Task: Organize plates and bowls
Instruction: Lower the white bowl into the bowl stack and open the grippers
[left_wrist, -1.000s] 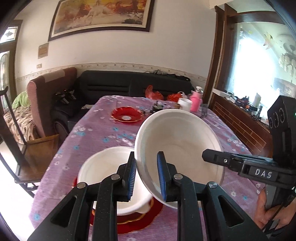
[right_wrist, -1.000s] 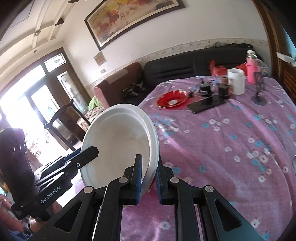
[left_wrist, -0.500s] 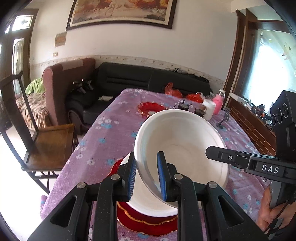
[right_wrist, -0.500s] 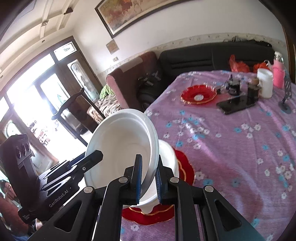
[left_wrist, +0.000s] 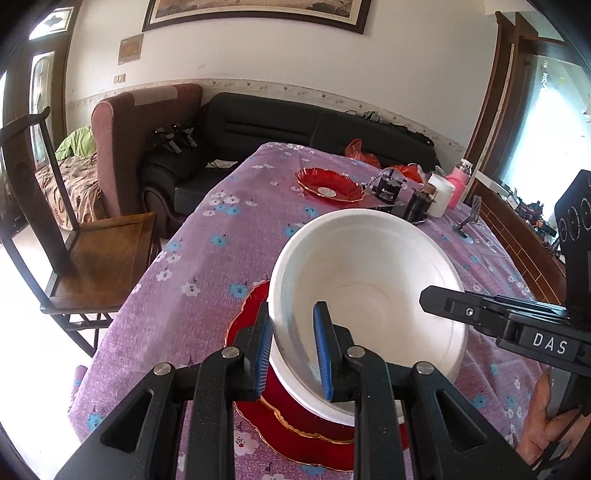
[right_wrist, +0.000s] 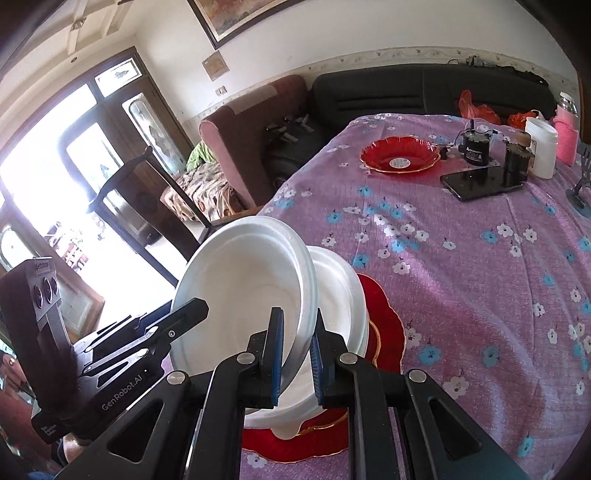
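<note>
Both grippers hold one large white bowl by opposite rims. My left gripper is shut on its near rim; my right gripper is shut on the other rim of the same bowl. The bowl is tilted and sits low over a second white bowl, which rests on a red plate with a gold edge, also visible in the left wrist view. Whether the two bowls touch is unclear. Another red plate lies at the far end of the table, seen also in the right wrist view.
The table wears a purple flowered cloth. At its far end are a black phone, a white jar, a pink bottle and small dark devices. A wooden chair stands at the table's left side.
Both grippers have carried the held bowl down and over the lower white bowl on the red plate; it now covers most of that bowl. Both grips are unchanged.
</note>
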